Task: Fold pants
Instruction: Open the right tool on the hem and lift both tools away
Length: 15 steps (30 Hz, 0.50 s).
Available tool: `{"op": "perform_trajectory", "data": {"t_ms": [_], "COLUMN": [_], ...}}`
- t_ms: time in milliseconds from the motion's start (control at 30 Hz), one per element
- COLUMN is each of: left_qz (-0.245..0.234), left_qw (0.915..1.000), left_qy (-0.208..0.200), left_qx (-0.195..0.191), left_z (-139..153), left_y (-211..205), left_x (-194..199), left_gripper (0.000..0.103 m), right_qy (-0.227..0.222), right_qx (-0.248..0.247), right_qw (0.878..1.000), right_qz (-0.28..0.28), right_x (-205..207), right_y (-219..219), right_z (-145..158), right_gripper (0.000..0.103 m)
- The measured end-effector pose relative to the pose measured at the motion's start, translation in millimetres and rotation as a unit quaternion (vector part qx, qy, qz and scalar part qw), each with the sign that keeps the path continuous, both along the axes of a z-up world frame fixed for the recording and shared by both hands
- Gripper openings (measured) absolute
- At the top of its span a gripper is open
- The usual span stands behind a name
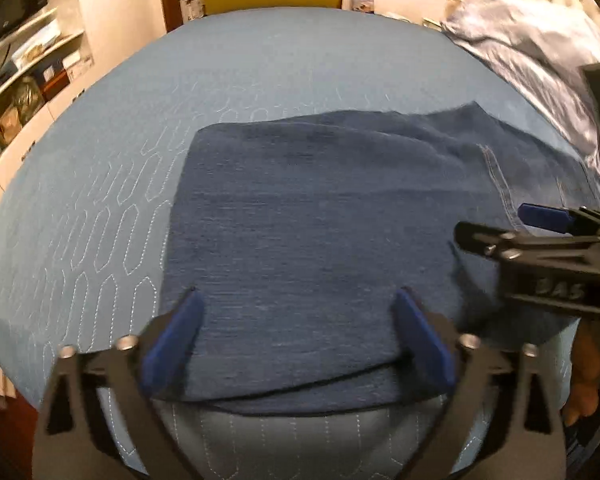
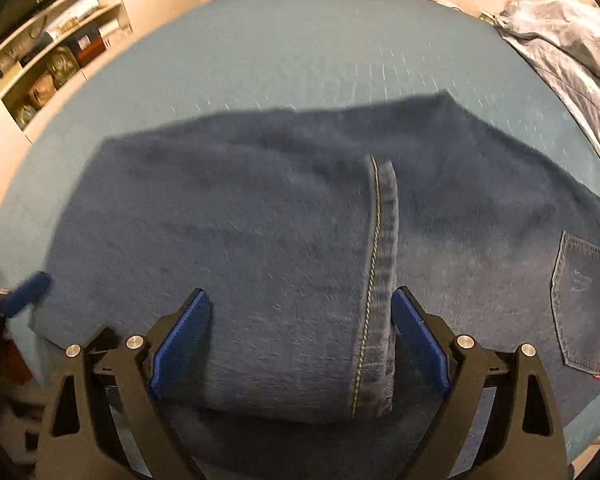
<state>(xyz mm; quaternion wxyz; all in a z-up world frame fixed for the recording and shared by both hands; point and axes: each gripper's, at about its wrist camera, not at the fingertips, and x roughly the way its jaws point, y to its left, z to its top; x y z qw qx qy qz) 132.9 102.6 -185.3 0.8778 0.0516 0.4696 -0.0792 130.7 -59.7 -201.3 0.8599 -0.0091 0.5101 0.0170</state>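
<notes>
Left gripper [image 1: 296, 336]: jaws spread wide, blue pads [image 1: 176, 344] clear of each other, nothing between them but the cloth lying flat beneath; released. Right gripper [image 2: 300, 340]: likewise spread wide, holding nothing, its pads standing to either side of a stitched leg hem [image 2: 380, 280]; the same tool shows in the left wrist view at the right edge [image 1: 512, 232], reaching in over the cloth from the side. The pants [image 1: 320, 220], dark blue denim, lie folded on a light blue quilted bedspread [image 1: 260, 60], occupying the near middle of the bed. In the right wrist view the pants [image 2: 240, 240] show one layer laid over another, the hem running away from the camera, and a back pocket [image 2: 584, 304] near the right edge. The near edge of the cloth is close to the bed's front edge under both tools. A crumpled pale duvet [image 1: 532, 52] sits at the far right of the bed, apart from the pants. Shelves [image 1: 24, 80] with assorted items stand at the left wall. The right wrist view is blurred.
</notes>
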Motion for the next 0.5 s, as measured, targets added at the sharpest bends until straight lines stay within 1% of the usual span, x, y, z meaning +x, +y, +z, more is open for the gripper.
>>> {"op": "perform_trajectory", "data": {"t_ms": [33, 67, 100, 133, 167, 233, 267, 300, 333, 367, 400, 433, 467, 500], "left_qz": [-0.005, -0.005, -0.001, 0.000, 0.000, 0.001, 0.007, 0.018, 0.024, 0.028, 0.027, 0.021, 0.011, -0.001], "left_qw": [0.9999, 0.9999, 1.0000, 1.0000, 0.9999, 0.9996, 0.9990, 0.9974, 0.9961, 0.9954, 0.9950, 0.9946, 0.9948, 0.9955], "left_qy": [-0.001, -0.002, -0.004, -0.009, -0.013, -0.029, -0.045, -0.067, -0.077, -0.081, -0.088, -0.089, -0.084, -0.075], "left_qx": [0.011, 0.013, 0.008, 0.002, 0.001, 0.003, 0.006, 0.020, 0.036, 0.041, 0.040, 0.049, 0.057, 0.058], "left_z": [-4.5, -7.3, -10.8, -14.6, -14.5, -7.6, -1.3, 8.5, 16.9, 23.2, 28.8, 31.8, 31.8, 29.8], "left_y": [-2.2, -5.6, -2.7, -2.6, -0.1, -0.8, 1.7, 2.4, 2.0, 2.6, 3.5, 1.8, -0.5, -3.0], "left_x": [0.2, -4.9, -5.6, -4.3, -6.5, -10.5, -15.1, -12.8, -7.7, -1.9, 5.3, 16.5, 26.4, 38.7], "left_gripper": [0.101, 0.101, 0.101, 0.101, 0.101, 0.100, 0.099, 0.098, 0.098, 0.092, 0.079, 0.072, 0.060, 0.046], "right_qy": [0.003, 0.002, 0.004, 0.001, -0.001, -0.007, -0.008, -0.009, -0.010, -0.011, -0.011, -0.012, -0.013, -0.013], "right_qx": [-0.003, -0.002, 0.006, 0.018, 0.018, 0.007, 0.007, 0.007, 0.007, 0.009, 0.010, 0.009, 0.007, 0.008], "right_qw": [1.000, 1.000, 1.000, 1.000, 1.000, 1.000, 1.000, 1.000, 1.000, 1.000, 1.000, 1.000, 1.000, 1.000], "right_qz": [0.002, 0.002, -0.004, -0.012, -0.010, -0.006, -0.007, -0.007, -0.006, -0.004, -0.002, 0.000, 0.002, 0.003], "right_x": [-0.1, -0.6, -1.7, -2.0, -2.6, -5.9, -6.7, -7.3, -7.7, -8.4, -11.1, -11.9, -12.4, -13.3], "right_y": [-0.6, -2.1, -6.0, -10.1, -10.5, -9.9, -9.9, -10.6, -11.0, -12.3, -12.4, -12.8, -14.0, -14.1], "right_z": [-4.3, -7.3, -9.6, -11.4, -12.2, -12.7, -13.1, -13.9, -14.0, -14.5, -14.8, -14.9, -16.0, -16.9], "right_gripper": [0.090, 0.094, 0.097, 0.098, 0.098, 0.098, 0.098, 0.098, 0.098, 0.099, 0.099, 0.099, 0.099, 0.099]}}
